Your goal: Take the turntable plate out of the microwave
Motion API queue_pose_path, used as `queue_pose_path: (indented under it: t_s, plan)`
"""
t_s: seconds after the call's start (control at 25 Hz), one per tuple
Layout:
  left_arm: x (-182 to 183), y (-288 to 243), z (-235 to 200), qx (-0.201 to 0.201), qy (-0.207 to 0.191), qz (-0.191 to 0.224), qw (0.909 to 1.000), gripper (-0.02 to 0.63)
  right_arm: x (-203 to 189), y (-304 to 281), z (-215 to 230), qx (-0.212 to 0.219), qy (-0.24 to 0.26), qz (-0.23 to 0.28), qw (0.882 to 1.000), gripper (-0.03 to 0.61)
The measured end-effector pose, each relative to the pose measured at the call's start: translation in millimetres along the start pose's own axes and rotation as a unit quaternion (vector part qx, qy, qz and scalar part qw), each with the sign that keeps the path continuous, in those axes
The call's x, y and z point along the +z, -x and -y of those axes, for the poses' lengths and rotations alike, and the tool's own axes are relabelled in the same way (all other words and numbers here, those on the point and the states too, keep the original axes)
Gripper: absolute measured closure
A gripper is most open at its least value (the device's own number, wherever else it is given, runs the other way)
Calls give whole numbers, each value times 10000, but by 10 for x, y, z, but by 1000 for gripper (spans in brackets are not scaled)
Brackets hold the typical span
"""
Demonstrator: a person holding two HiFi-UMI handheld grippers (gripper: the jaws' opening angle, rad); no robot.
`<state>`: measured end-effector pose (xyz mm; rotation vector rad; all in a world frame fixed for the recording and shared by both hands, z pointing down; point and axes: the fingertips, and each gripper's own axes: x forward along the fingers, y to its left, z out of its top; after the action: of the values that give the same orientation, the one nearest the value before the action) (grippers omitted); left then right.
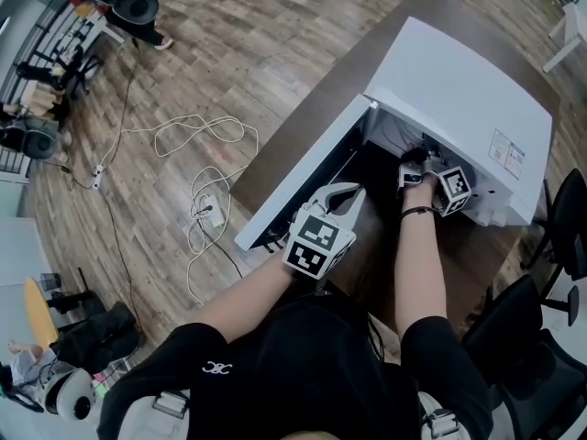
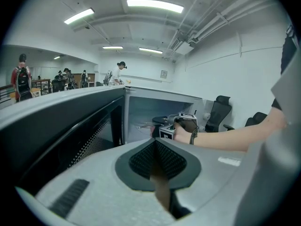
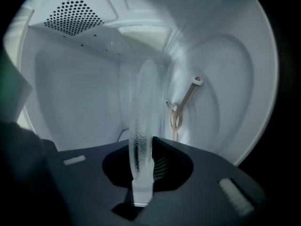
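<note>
The white microwave (image 1: 459,90) stands on a brown table with its door (image 1: 303,181) swung open to the left. My right gripper (image 1: 424,168) reaches level into the cavity. In the right gripper view its jaws (image 3: 143,147) are shut on the rim of the clear glass turntable plate (image 3: 143,107), seen edge-on. The beige roller support (image 3: 178,112) lies on the cavity floor beyond it. My left gripper (image 1: 344,195) hovers in front of the open door, its pads together (image 2: 157,145) with nothing between them. From there the right hand and gripper (image 2: 183,126) show inside the opening.
The door (image 2: 70,126) stands close on my left gripper's left side. White cables and a power strip (image 1: 197,154) lie on the wooden floor to the left. Black office chairs (image 1: 550,246) stand at the right. Several people stand far back in the room.
</note>
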<state>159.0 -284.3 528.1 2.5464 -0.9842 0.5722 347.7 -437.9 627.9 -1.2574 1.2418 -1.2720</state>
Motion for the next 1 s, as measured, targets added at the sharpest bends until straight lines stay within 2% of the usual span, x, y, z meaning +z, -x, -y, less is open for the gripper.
queue_pose_path:
  t_s: [0.52,1.0]
  plan:
    - [91,117,74,-151,-9,136,9998,606,-269,358,-411,335,362,-328,9982,539]
    - [208,402,237,-414,-147,343,9984,606,-581,1103,-601,240,386,-360,9983,538]
